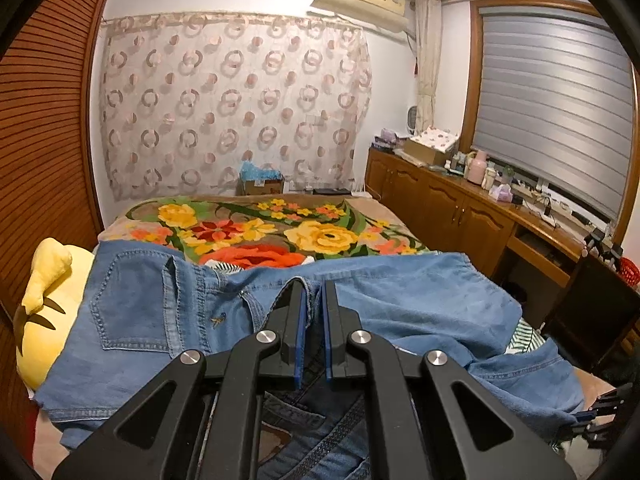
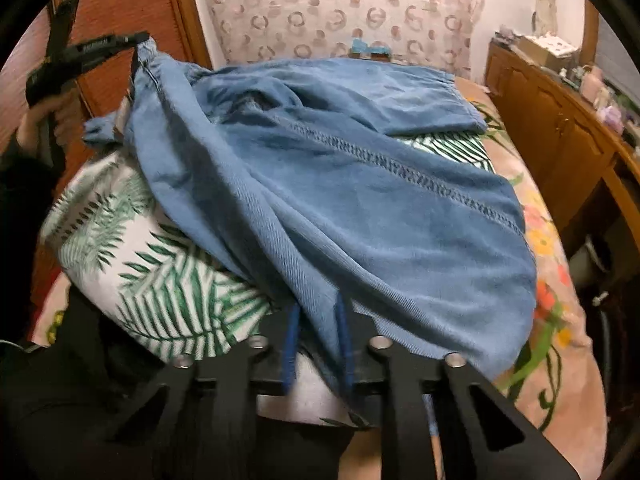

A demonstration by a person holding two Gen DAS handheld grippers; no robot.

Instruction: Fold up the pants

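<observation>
Light blue denim pants (image 1: 400,304) lie crumpled across the bed, their back pocket at the left. My left gripper (image 1: 313,292) is shut on a fold of the waistband. In the right wrist view the same gripper (image 2: 138,40) holds that edge raised at the upper left, and the cloth (image 2: 360,200) slopes down from it over a pillow. My right gripper (image 2: 318,320) has its blue pads (image 2: 292,344) close together on the near corner of the pants. The cloth drapes over its fingertips and hides them.
A leaf-print pillow (image 2: 160,280) lies under the pants. A yellow plush toy (image 1: 44,320) sits at the bed's left edge beside a slatted wooden door (image 1: 40,160). A floral blanket (image 1: 280,228) covers the far bed. Wooden cabinets (image 1: 460,208) with clutter run along the right.
</observation>
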